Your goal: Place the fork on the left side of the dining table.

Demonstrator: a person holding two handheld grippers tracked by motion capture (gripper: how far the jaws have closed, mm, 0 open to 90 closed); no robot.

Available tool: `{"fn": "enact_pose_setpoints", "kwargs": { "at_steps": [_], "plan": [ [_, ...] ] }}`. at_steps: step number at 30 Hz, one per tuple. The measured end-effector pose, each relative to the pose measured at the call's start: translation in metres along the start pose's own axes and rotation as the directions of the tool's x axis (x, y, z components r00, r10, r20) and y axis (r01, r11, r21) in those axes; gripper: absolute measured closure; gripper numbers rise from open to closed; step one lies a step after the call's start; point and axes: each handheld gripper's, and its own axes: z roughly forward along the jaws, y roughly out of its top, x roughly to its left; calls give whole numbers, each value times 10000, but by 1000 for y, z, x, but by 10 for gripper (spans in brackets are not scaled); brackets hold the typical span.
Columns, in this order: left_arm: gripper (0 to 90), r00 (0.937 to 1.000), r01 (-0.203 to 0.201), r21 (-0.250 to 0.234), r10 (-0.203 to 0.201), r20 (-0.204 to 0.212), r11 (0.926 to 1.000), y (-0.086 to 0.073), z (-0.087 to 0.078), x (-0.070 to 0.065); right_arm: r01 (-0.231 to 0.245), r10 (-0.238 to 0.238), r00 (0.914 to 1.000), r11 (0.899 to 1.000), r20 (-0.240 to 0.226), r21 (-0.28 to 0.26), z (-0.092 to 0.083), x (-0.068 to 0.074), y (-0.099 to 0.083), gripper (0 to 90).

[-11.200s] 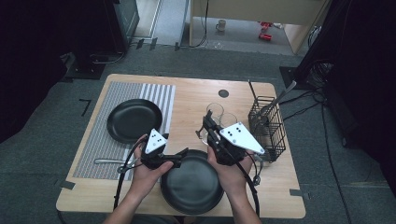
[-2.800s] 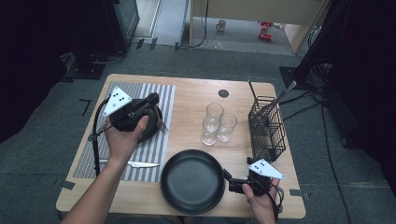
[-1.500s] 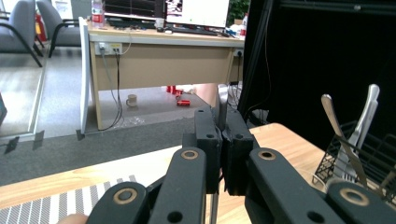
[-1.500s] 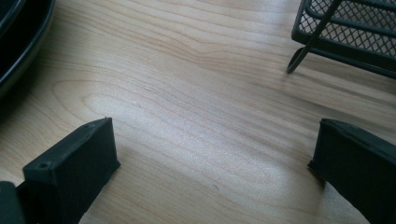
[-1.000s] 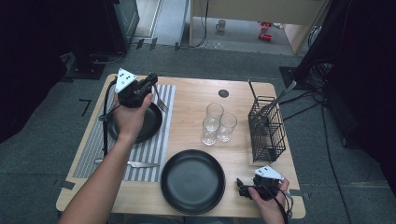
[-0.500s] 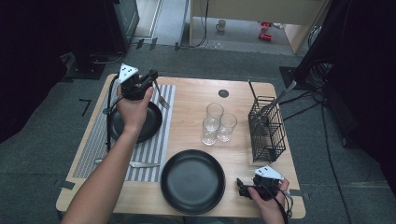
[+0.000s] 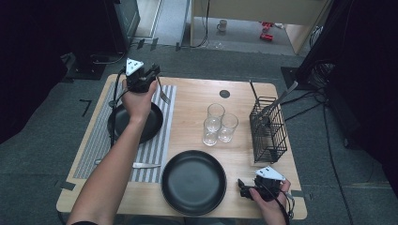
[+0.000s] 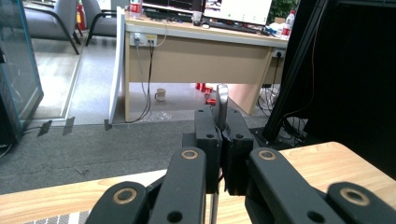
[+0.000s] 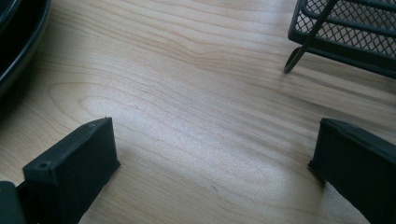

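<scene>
Steel fork, clamped by its handle in the left gripper's closed jaws, hangs tines-down over the striped placemat's far end, just right of the small black plate, while the empty right gripper rests wide open.

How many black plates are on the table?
2. One plate lies on the striped mat at the left, partly under the person's hand; the other plate sits at the near edge, in the middle.

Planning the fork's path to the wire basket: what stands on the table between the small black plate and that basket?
Three clear glasses stand between the small black plate and the wire basket, seen in the high view.
</scene>
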Motion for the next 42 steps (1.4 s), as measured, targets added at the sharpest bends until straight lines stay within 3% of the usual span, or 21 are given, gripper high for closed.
{"fn": "enact_pose_setpoints", "kwargs": {
  "at_steps": [6, 12, 18, 24, 32, 37, 40, 42],
  "plan": [
    [884, 9999, -22, 136, 23, -101, 9999, -6, 20, 8, 5, -5, 10000, 10000, 1, -1, 0, 0, 0, 0],
    [884, 9983, 128, -120, -135, -563, 9998, -14, 36, 16, 4, -4, 10000, 10000, 0, -3, 0, 0, 0, 0],
    [884, 9952, 213, 21, -210, -961, 9998, -27, 47, 28, 4, -4, 10000, 10000, 4, -5, 0, 0, 0, 0],
    [884, 9949, 187, 304, -156, -995, 9994, -37, 54, 37, -8, 8, 10000, 10000, -1, -10, 0, 0, 0, 0],
    [883, 9977, -222, 415, 247, -624, 9989, -38, 47, 36, -16, 16, 10000, 10000, 1, -6, 0, 0, 0, 0],
    [882, 9985, 104, 318, -87, -533, 9994, -42, 37, 40, -13, 13, 10000, 10000, 4, -9, 0, 0, 0, 0],
    [880, 9968, 505, 343, -482, -645, 9981, -43, 33, 43, -12, 12, 10000, 10000, 5, -10, 0, 0, 0, 0],
    [881, 9962, 496, 389, -466, -738, 9980, -43, 31, 44, -37, 37, 10000, 10000, 22, -8, 0, 1, 0, 0]
  ]
}}
